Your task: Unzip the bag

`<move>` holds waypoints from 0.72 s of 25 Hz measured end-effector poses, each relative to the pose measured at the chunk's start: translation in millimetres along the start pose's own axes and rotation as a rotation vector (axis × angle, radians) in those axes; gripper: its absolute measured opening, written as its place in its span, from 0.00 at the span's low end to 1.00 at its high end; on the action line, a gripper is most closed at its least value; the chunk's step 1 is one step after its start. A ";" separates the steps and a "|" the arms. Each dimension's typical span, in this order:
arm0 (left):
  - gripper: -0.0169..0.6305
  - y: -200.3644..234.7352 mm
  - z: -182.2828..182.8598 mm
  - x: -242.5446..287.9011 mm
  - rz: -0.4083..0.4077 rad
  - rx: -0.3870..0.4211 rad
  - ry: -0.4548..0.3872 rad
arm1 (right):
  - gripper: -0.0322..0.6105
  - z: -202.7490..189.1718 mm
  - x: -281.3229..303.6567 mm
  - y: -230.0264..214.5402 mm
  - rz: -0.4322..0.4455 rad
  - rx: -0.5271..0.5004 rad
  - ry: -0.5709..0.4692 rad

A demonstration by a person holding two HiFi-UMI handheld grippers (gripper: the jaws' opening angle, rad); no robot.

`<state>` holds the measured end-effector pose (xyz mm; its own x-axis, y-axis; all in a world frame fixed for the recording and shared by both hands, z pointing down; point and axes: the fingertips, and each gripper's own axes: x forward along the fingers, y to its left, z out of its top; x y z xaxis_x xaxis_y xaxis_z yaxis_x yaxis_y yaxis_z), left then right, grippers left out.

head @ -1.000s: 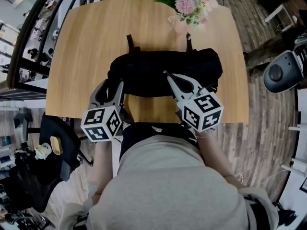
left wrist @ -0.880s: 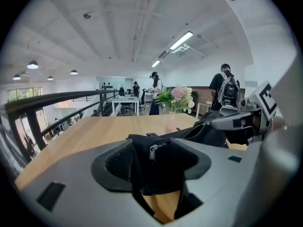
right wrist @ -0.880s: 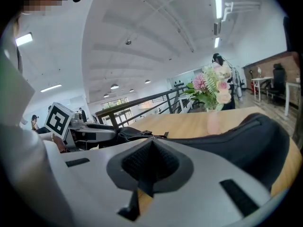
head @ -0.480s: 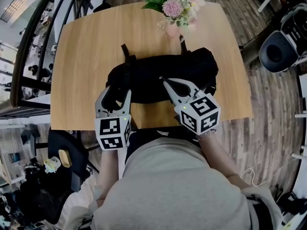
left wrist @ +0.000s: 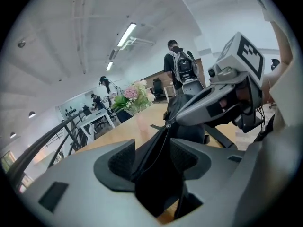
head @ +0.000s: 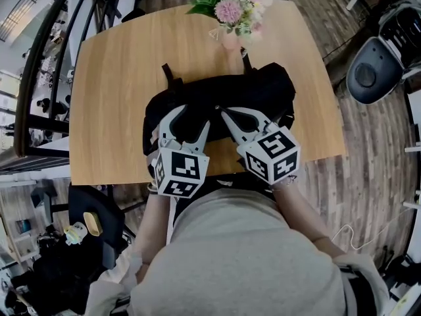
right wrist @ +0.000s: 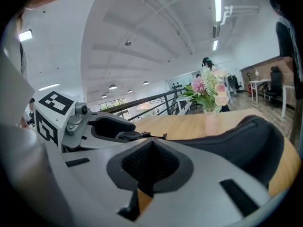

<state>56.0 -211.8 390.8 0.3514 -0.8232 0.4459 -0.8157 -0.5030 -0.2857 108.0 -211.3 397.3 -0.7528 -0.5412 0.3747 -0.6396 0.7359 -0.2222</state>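
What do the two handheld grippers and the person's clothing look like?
Both the left gripper and right gripper are light grey plastic with long tapered jaws and black textured pads. Each carries a white cube printed with black square markers. The person wears a pale grey top.

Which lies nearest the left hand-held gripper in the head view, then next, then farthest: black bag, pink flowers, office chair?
1. black bag: under the left hand-held gripper, fabric between its jaws, which have just been opening.
2. pink flowers: at the table's far edge.
3. office chair: on the floor, far right.
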 end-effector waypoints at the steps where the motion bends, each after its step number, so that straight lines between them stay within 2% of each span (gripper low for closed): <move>1: 0.41 -1.9 1.7 4.6 -0.007 0.018 0.006 | 0.06 0.4 -0.1 0.4 -0.001 -0.002 0.000; 5: 0.39 -5.9 4.7 19.4 -0.027 0.064 0.026 | 0.06 1.4 0.3 0.1 -0.003 -0.006 -0.003; 9: 0.21 -13.2 2.0 24.9 -0.057 0.069 0.037 | 0.06 0.7 1.0 -0.4 -0.006 -0.007 -0.002; 11: 0.18 -15.4 1.0 26.3 -0.065 0.061 0.042 | 0.06 0.1 0.4 -1.7 -0.009 -0.005 -0.003; 18: 0.12 -15.1 0.0 27.6 -0.032 0.039 0.058 | 0.06 -0.6 -3.4 -11.9 -0.026 -0.005 -0.017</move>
<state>78.0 -227.0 407.4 0.3487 -0.7904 0.5037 -0.7855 -0.5396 -0.3031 118.3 -217.9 399.2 -0.7384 -0.5672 0.3647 -0.6584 0.7233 -0.2082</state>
